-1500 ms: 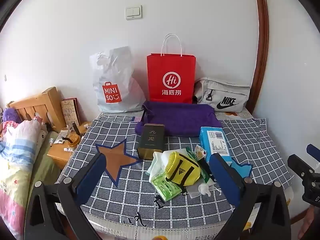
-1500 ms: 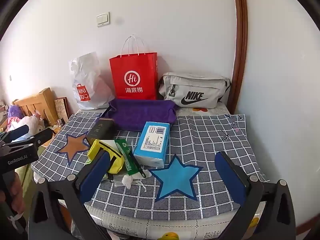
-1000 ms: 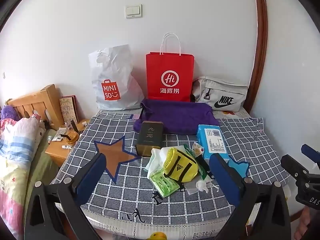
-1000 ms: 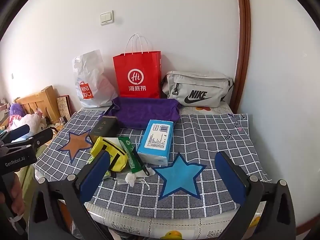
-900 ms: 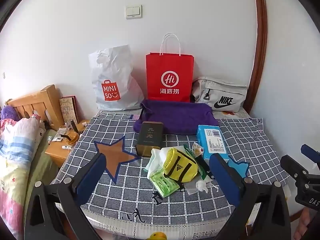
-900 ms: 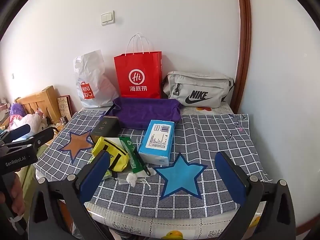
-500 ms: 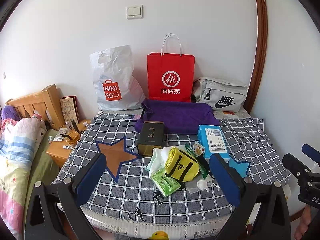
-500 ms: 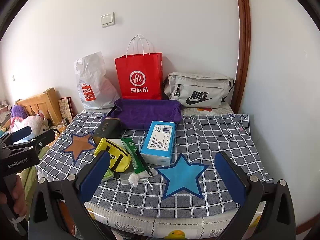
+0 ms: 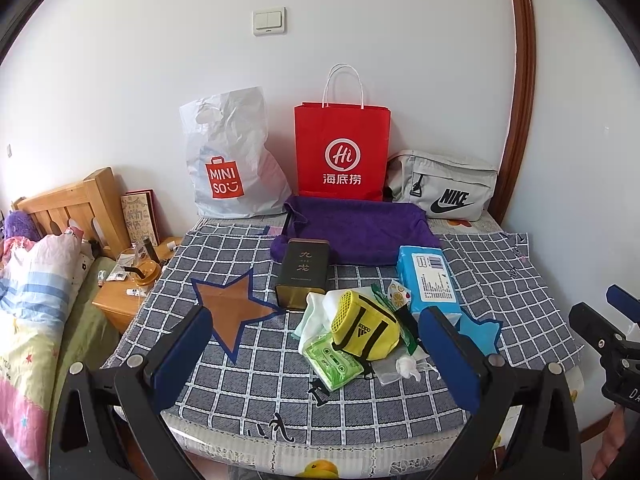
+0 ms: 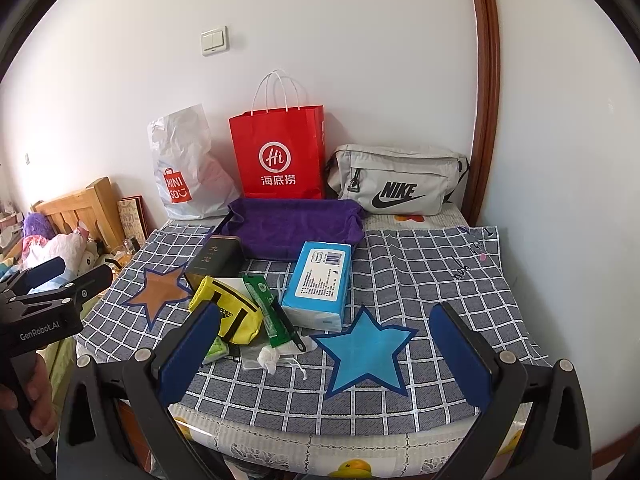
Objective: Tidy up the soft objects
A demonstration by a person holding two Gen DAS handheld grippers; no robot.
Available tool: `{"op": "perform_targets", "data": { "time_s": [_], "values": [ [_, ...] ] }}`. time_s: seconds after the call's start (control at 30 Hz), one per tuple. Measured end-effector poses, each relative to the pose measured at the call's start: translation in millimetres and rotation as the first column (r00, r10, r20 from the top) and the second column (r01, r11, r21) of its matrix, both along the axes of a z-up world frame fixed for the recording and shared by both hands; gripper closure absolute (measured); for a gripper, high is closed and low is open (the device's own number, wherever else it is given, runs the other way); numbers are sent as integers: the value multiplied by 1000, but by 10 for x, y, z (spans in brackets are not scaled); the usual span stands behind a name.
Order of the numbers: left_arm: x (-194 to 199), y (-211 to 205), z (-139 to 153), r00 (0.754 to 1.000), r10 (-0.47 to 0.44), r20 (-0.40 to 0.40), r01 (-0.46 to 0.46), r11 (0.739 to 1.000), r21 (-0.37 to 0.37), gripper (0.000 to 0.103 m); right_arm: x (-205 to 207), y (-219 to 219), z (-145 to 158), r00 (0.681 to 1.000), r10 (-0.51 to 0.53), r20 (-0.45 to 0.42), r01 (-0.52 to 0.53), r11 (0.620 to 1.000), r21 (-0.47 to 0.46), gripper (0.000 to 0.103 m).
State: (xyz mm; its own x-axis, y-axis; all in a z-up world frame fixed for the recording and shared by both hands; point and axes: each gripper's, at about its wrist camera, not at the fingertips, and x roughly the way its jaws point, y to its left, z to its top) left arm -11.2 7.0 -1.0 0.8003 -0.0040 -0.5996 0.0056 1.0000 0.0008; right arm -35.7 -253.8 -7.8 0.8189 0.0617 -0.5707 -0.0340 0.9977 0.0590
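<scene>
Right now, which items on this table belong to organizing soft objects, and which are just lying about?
Job items: yellow Adidas pouch, blue tissue pack, green wipes packet, purple towel, white drawstring bag.

Lying about: dark tea tin, wall switch, wooden headboard. The bags by the wall could be either.

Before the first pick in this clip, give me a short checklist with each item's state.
1. Left gripper open, empty: ok.
2. Right gripper open, empty: ok.
3. Yellow mesh zip pouch unobstructed on top of the pile: ok.
4. Light-blue tissue pack lying flat, reachable: ok.
5. Purple cloth bin open to receive items: cannot tell.
6. Green wipes packet free to lift: not ok, partly under the pouch.
</scene>
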Motion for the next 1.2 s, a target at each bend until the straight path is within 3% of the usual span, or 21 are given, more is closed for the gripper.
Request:
{"op": "perform_targets", "data": {
  "time_s": [1.2],
  "values": [
    [-22, 21, -22, 1000, 4, 1, -4, 1000, -5, 0, -43, 3, 38, 1000, 3, 20, -3, 1000, 19, 0]
  ]
}}
